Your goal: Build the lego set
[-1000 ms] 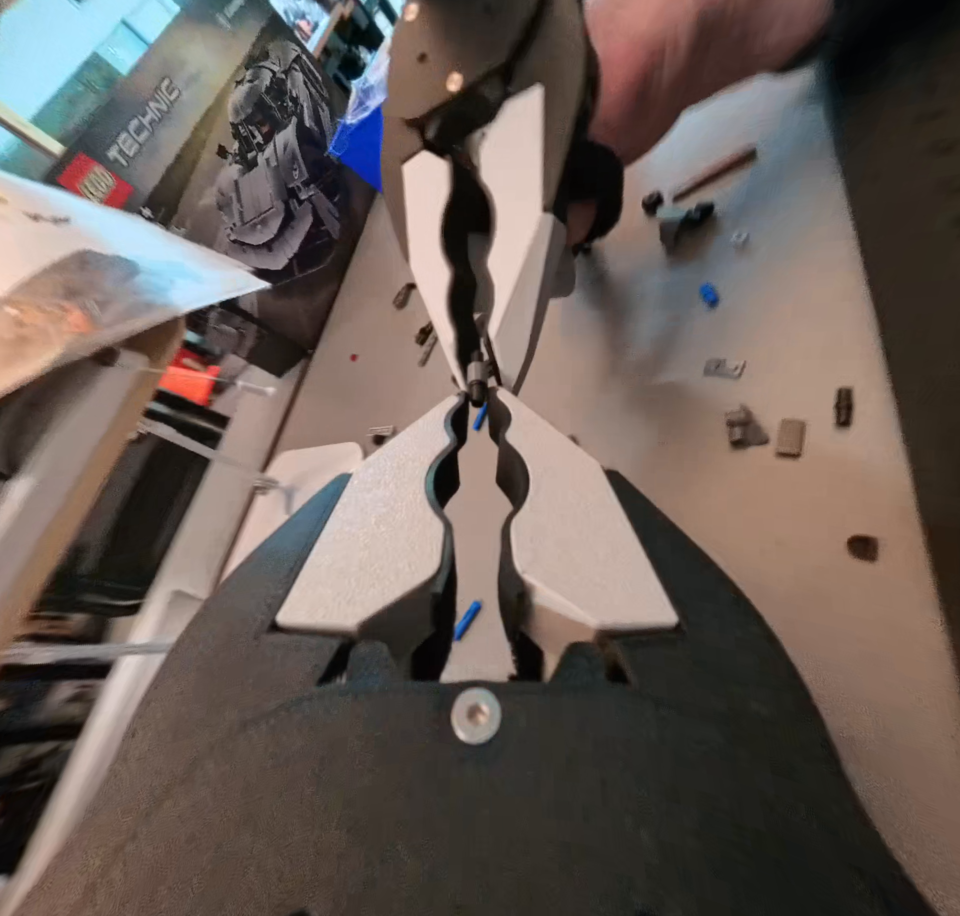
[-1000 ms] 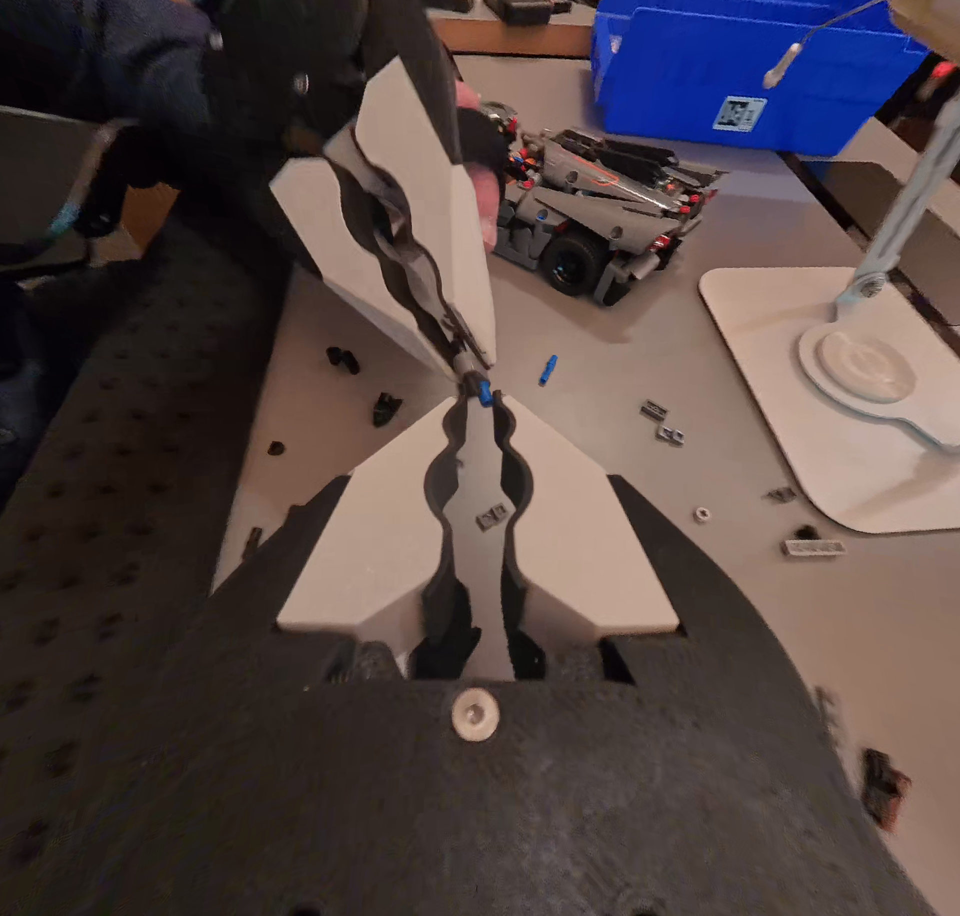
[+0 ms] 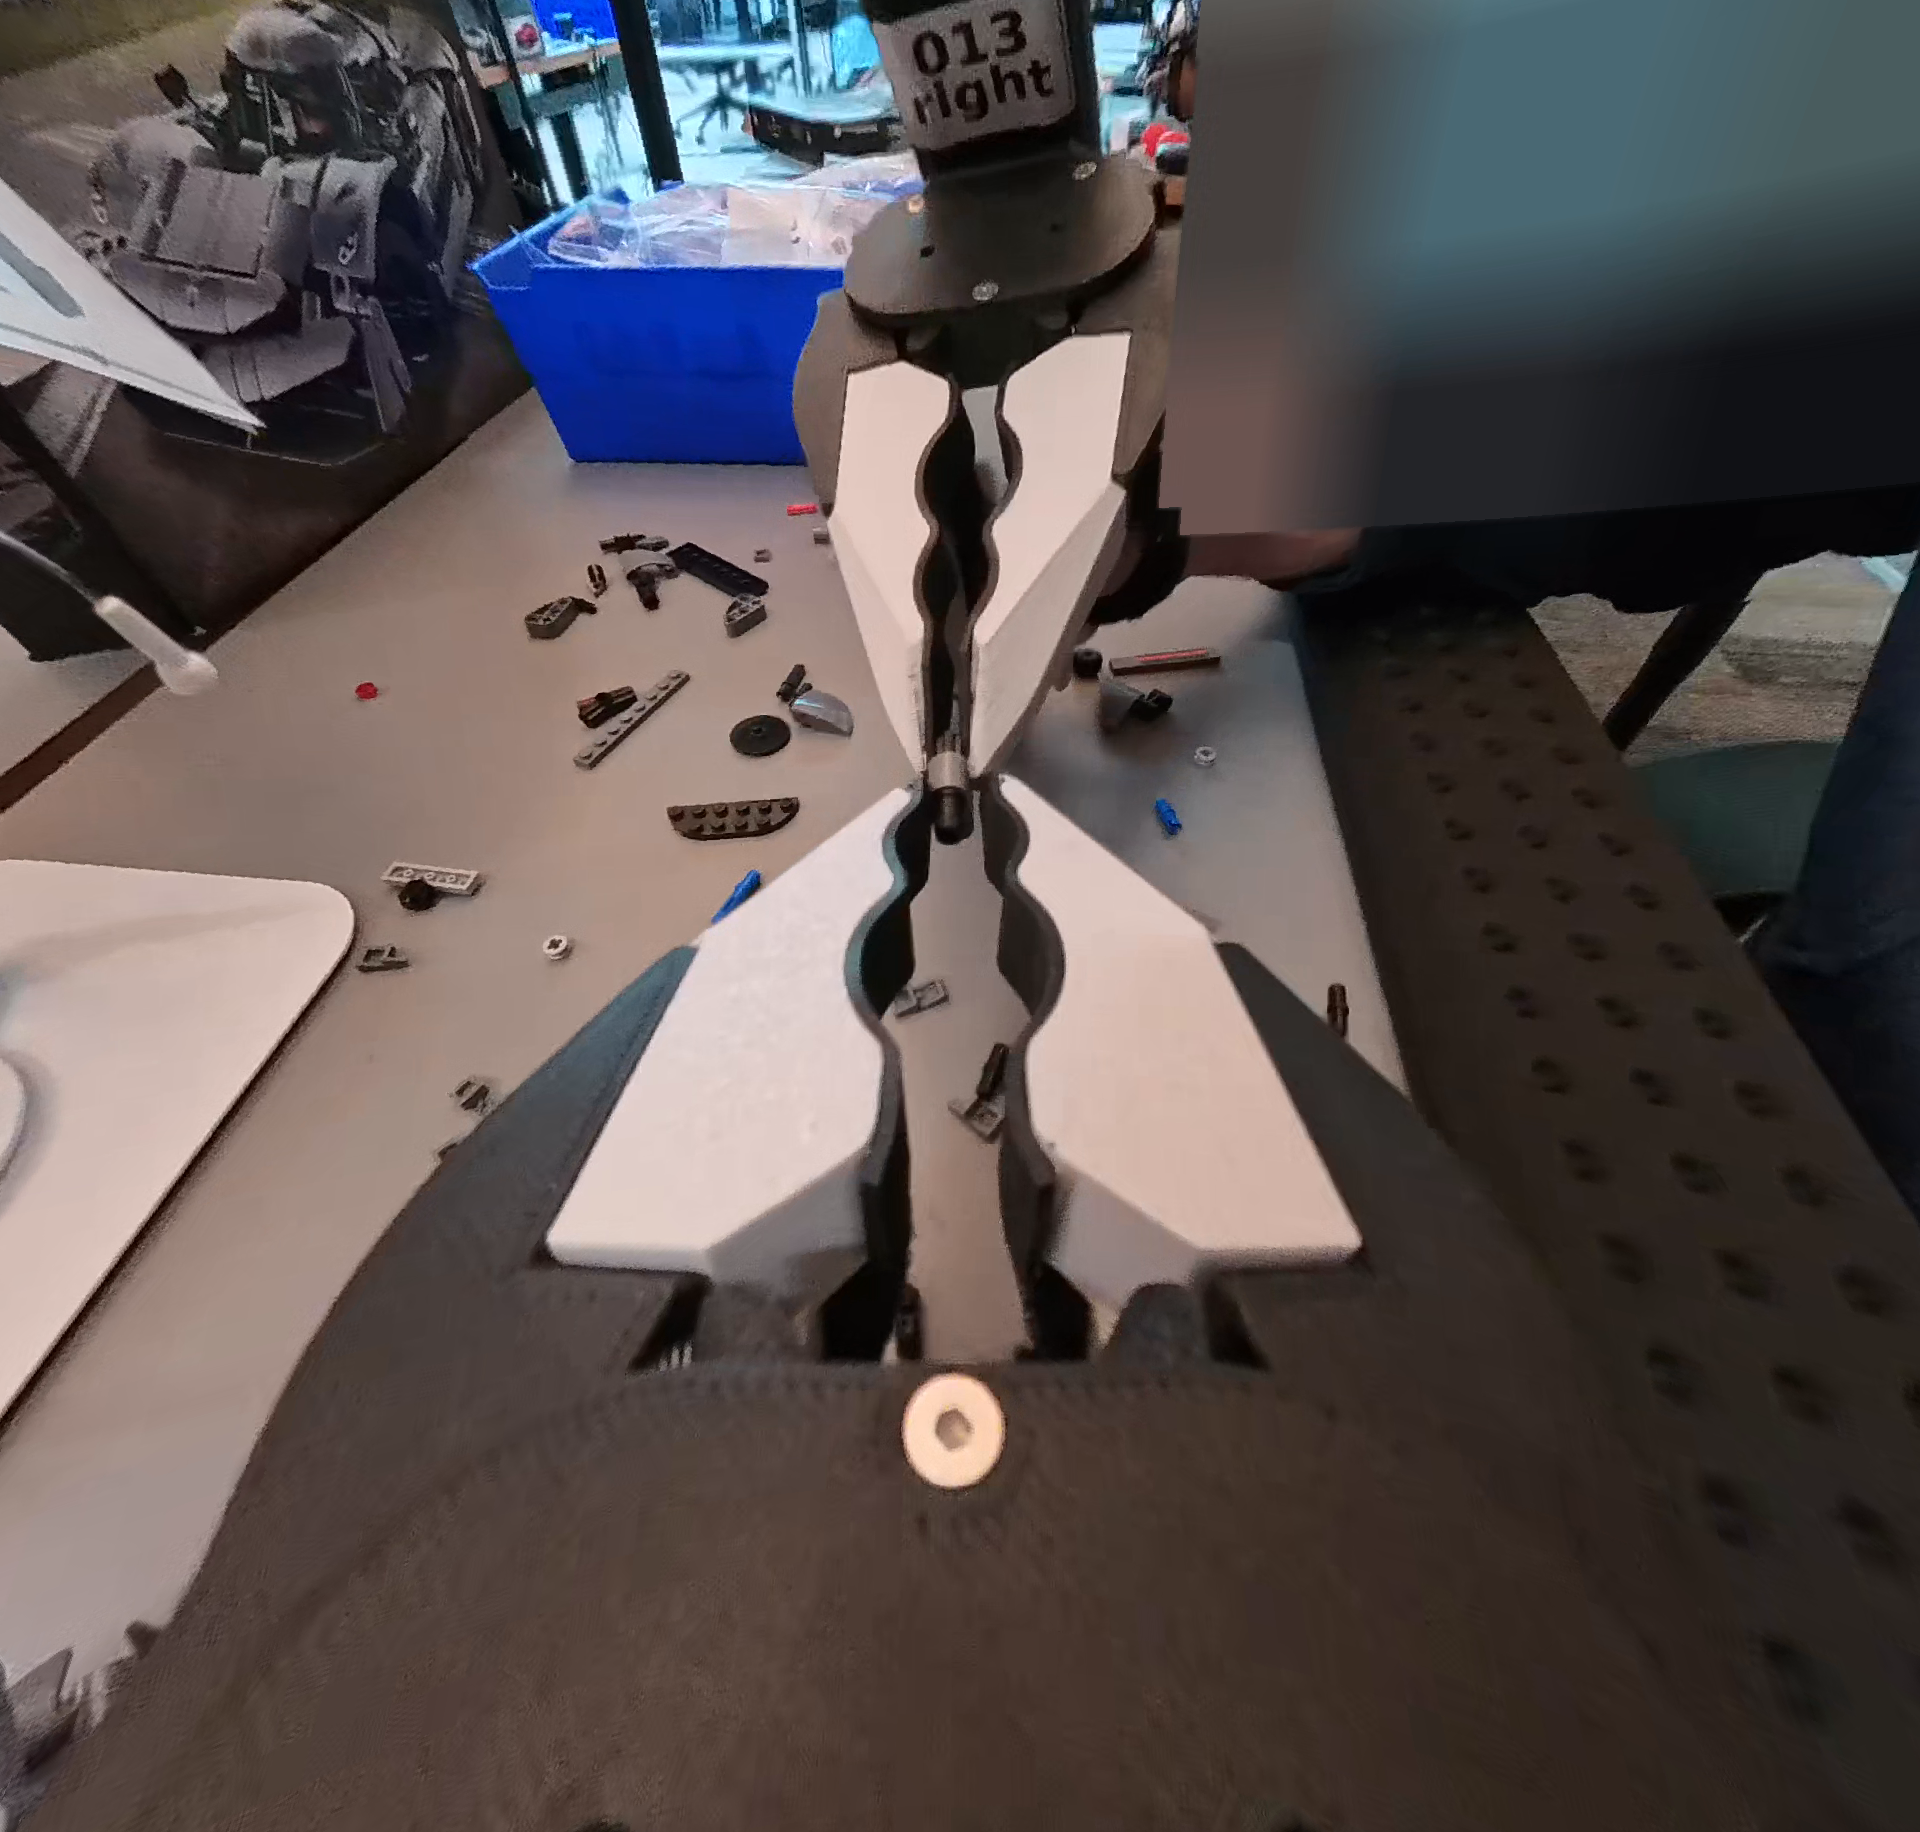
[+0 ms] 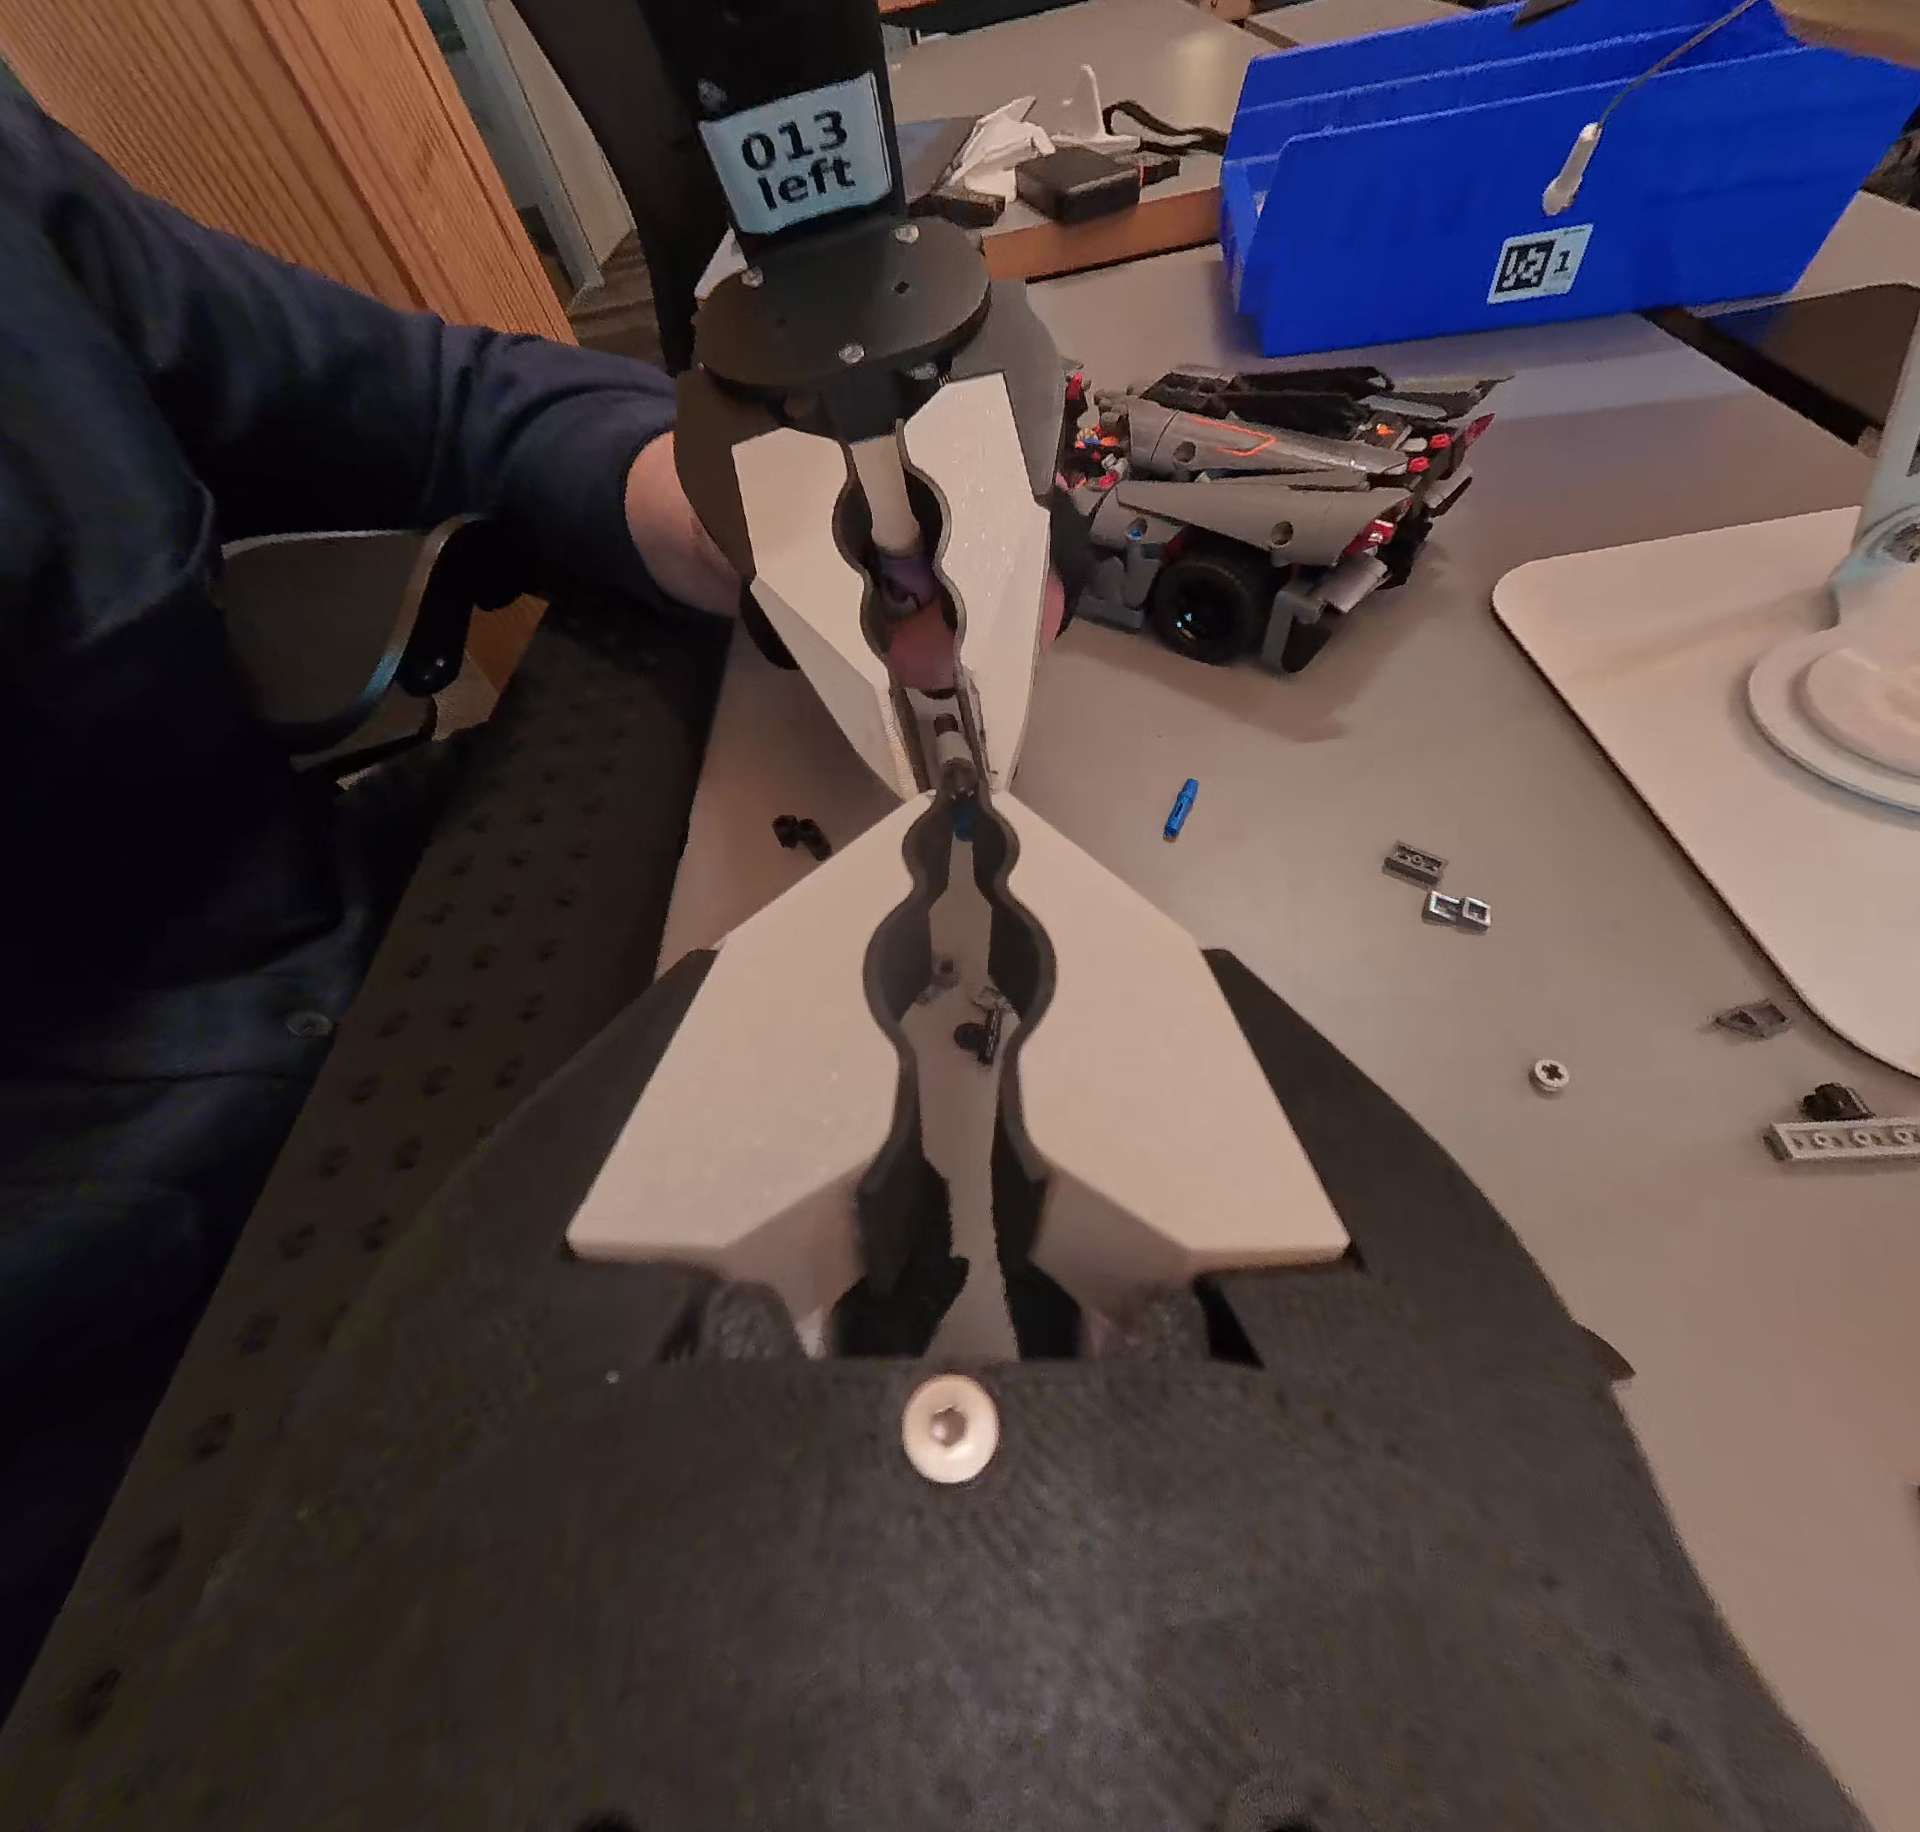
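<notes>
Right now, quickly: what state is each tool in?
Left tool: closed on the small grey-and-black pin piece.
Right tool: closed on its blue end.

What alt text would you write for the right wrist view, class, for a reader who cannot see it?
Two hand-held grippers meet tip to tip above a grey table, the right gripper and the left gripper pinching tiny lego pins between them. Behind sit a grey lego car, a blue bin and scattered loose pieces.
</notes>
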